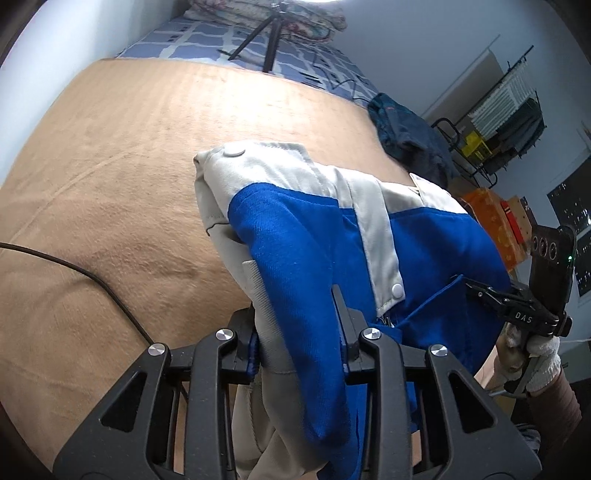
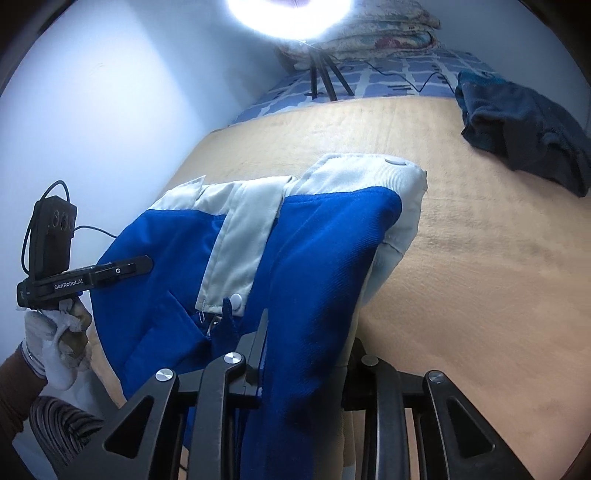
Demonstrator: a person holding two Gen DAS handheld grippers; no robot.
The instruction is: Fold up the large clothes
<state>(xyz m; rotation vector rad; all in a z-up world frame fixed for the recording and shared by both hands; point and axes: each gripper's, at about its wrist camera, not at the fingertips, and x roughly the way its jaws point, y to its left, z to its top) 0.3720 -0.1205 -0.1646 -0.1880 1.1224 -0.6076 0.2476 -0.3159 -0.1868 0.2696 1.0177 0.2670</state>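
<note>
Between our left fingers [image 1: 295, 295] a fold of the blue and grey jacket [image 1: 306, 236] is clamped; our right fingers [image 2: 306, 332] pinch another fold of it. Beyond both sets of fingers the jacket hangs above the tan bed [image 1: 122, 155], with a dark garment [image 2: 524, 125] farther off.

A home bedroom. A bed [image 1: 110, 166] with a tan cover fills the frame. Folded quilts [image 2: 376, 33] lie at top, a laundry rack [image 1: 509, 110] upper right.

Pale blue walls [image 2: 110, 110]; tan-covered bed [image 1: 129, 166]; ring light [image 2: 288, 14]; drying rack [image 1: 509, 107].
</note>
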